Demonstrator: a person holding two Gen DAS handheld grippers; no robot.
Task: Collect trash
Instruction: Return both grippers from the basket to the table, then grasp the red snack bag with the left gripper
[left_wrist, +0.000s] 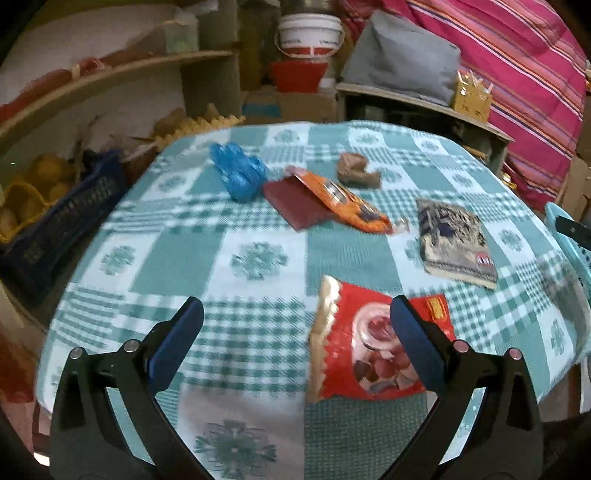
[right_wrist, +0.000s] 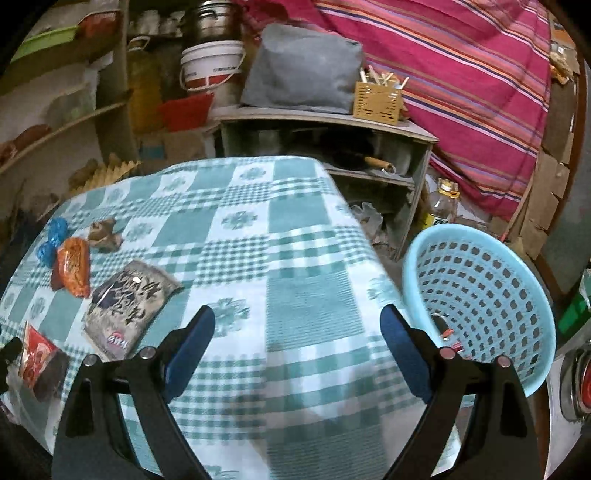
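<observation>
Checked tablecloth (left_wrist: 258, 258) carries the red wrapper (left_wrist: 369, 350), long axis apparently running away from the camera, beneath the wide-open, empty left gripper (left_wrist: 295, 332), nearer than the wide-open, empty right gripper (right_wrist: 297, 341).

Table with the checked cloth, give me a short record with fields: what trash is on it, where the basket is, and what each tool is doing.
surface: green-checked tablecloth
trash: red snack packet, grey printed packet, orange wrapper, maroon card, blue plastic bag, brown crumpled paper
bin: light blue basket, off the table's right edge
left tool: open, holds nothing, red snack packet nearest
right tool: open, holds nothing
</observation>
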